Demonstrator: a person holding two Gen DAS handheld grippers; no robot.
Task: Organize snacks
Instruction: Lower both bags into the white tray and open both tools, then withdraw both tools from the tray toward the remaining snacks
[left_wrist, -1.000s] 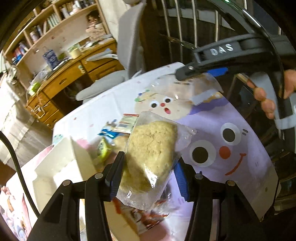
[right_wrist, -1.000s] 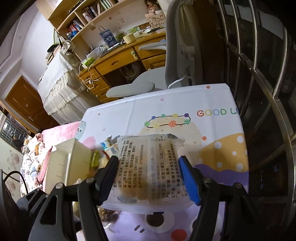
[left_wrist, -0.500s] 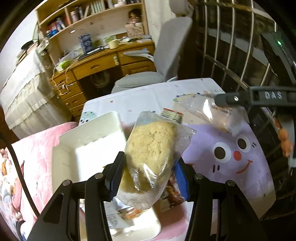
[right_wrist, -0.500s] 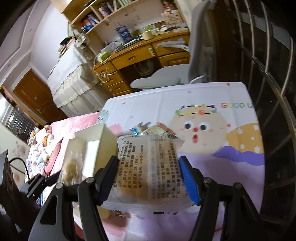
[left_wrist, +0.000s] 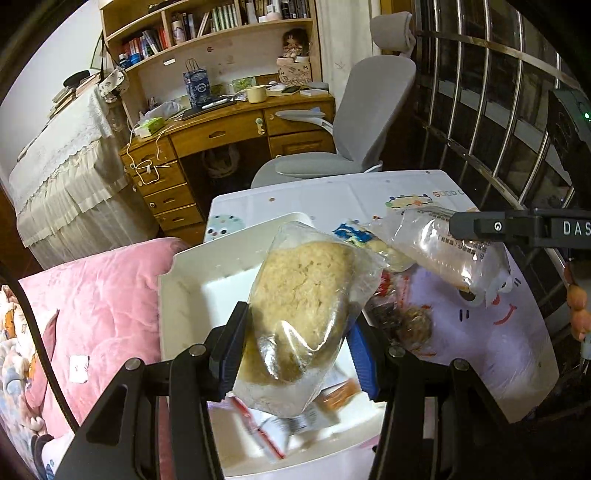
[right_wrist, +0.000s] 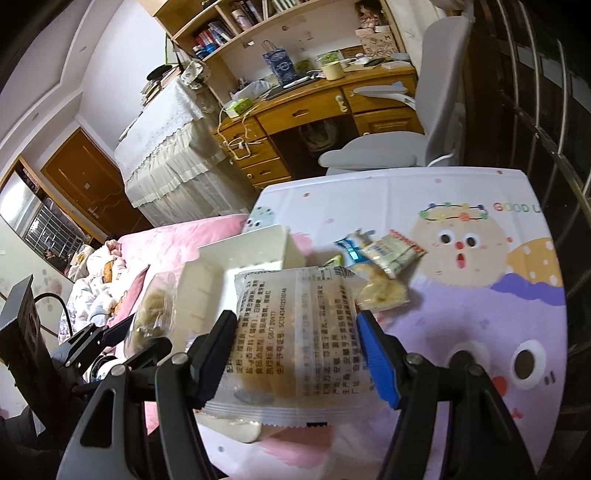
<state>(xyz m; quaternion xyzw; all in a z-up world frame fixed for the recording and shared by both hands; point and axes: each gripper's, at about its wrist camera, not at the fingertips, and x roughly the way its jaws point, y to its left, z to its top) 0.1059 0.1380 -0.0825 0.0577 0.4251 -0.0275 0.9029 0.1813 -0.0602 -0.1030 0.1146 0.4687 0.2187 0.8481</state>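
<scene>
Home bedroom, pink quilt (left_wrist: 110, 295), wooden desk (left_wrist: 229, 129), bookshelves (left_wrist: 207, 26), office chair (left_wrist: 354, 122)

The white box (left_wrist: 192, 280) stands open at the top on the table's (right_wrist: 369, 192) left side, its far half bare inside, while packets (left_wrist: 295, 417) cover the near part of its floor. Above that near part hangs the left gripper (left_wrist: 295, 354), clamped on a bagged cake (left_wrist: 303, 295), so the way straight down is taken there. To the right of the box, loose snack packs (right_wrist: 391, 254) crowd the cloth just beside its wall. The right gripper (right_wrist: 295, 358), closed on a printed packet (right_wrist: 291, 332), hangs over that cluster. The far strip of table toward the grey chair (left_wrist: 354, 122) lies bare. A pink quilt (left_wrist: 99, 295) borders the box's left side.
</scene>
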